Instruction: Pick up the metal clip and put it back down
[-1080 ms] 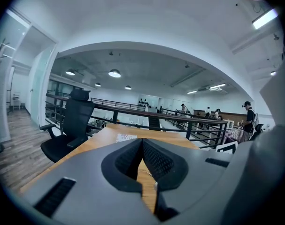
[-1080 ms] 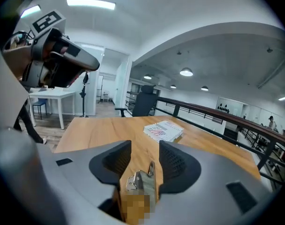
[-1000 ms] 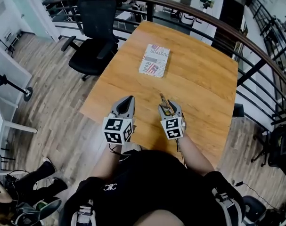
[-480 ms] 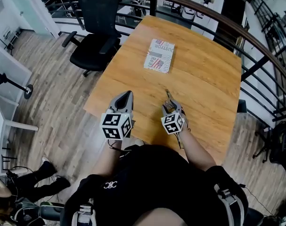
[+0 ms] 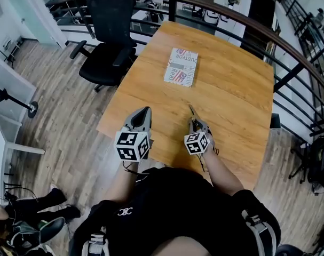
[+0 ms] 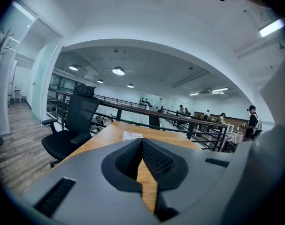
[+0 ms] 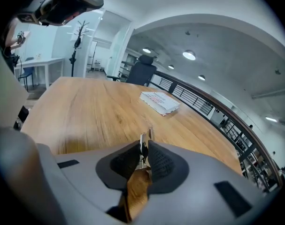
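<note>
The right gripper [image 5: 196, 122], its jaws having just been closing, is clamped on the metal clip [image 7: 143, 140] low over the near part of the table [image 5: 231, 89] to secure it for lifting, while the left gripper [image 5: 144, 114] hangs beside it, jaws together and empty.

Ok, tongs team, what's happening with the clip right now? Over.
Left tongs shut, empty. Right tongs just closed on metal clip. Printed packet far up table, nothing blocking.
</note>
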`<state>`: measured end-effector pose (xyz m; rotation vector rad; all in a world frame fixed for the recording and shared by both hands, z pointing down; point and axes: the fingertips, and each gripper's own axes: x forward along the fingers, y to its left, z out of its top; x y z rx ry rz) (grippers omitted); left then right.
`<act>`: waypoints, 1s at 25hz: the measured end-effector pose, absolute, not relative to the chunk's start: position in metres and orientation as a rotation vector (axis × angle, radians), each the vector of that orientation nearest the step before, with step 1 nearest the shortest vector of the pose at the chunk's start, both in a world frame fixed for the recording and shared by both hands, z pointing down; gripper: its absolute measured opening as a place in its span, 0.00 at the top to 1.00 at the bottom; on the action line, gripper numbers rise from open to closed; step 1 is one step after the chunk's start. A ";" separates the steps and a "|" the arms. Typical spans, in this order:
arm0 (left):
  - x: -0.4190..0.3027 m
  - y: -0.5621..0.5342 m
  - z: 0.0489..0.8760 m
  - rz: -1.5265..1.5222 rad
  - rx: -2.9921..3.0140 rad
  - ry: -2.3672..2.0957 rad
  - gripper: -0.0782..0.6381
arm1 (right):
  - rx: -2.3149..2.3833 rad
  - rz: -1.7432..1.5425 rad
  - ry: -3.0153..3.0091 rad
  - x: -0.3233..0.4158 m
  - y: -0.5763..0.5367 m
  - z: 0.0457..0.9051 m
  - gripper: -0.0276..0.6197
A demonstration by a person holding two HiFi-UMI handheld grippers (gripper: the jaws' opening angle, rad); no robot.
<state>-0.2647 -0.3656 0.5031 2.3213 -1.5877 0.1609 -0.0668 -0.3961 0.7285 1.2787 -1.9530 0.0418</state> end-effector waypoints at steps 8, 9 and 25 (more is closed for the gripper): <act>-0.258 -0.376 0.502 0.167 2.351 -1.542 0.87 | 1.414 0.049 -1.973 -0.055 -0.413 0.699 0.92; -0.256 -0.376 0.502 0.168 2.356 -1.536 0.87 | 1.432 0.063 -1.975 -0.052 -0.413 0.695 0.92; -0.205 -0.388 0.506 0.195 2.439 -1.423 0.87 | 1.783 -0.004 -2.155 -0.008 -0.420 0.559 0.92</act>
